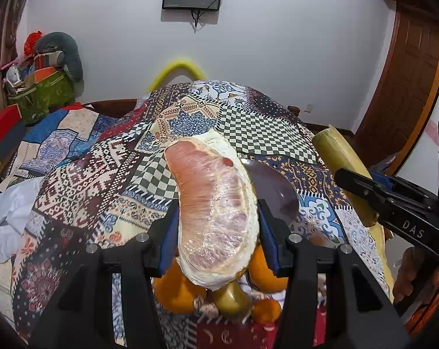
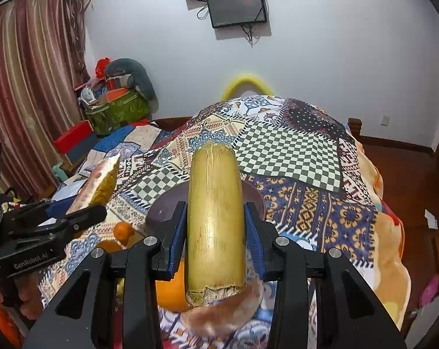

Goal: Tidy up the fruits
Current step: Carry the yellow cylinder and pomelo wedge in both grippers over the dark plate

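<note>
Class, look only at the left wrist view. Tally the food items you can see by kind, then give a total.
Wrapped pomelo wedge: 1
Sugarcane pieces: 2, one held at the right edge, one lying under the wedge
Oranges: 3, all partly hidden
Total: 6

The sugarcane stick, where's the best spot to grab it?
Around its middle, as the right gripper does now: the blue pads squeeze the sugarcane piece's round sides from left and right. It's long and straight, so a middle grip probably keeps either end from tipping.
</note>
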`<state>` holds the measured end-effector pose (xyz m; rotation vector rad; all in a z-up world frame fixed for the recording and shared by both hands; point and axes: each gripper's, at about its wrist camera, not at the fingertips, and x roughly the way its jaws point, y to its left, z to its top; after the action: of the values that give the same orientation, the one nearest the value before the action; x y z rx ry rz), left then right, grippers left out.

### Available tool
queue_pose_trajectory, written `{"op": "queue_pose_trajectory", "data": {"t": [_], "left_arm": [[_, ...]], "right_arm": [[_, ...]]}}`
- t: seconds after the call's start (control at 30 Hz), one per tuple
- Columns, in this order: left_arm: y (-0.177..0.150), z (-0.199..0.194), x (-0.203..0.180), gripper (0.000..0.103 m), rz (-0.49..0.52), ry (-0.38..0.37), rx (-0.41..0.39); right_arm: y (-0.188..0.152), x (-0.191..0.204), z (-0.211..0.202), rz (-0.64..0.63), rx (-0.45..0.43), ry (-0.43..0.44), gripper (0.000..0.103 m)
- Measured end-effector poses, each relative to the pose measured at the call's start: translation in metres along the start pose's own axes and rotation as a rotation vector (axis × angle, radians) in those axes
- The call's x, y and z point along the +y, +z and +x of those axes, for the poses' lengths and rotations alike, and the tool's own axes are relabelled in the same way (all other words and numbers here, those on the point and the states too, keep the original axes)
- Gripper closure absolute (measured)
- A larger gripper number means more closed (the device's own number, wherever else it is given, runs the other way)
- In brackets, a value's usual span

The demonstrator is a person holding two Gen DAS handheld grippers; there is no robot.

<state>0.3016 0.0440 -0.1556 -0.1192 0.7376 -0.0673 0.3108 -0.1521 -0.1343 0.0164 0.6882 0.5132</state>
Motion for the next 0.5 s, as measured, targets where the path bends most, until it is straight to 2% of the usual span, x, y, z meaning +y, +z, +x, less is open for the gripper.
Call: {"op": "queue_pose_trajectory", "data": {"t": [0.5], "left_arm": [[0.026,0.073,0.009,0.053,0.006,0.015,0.048]], "right_arm": [[0.014,-0.013,0.058,-0.013,0.039,-0.037,0.067]]}}
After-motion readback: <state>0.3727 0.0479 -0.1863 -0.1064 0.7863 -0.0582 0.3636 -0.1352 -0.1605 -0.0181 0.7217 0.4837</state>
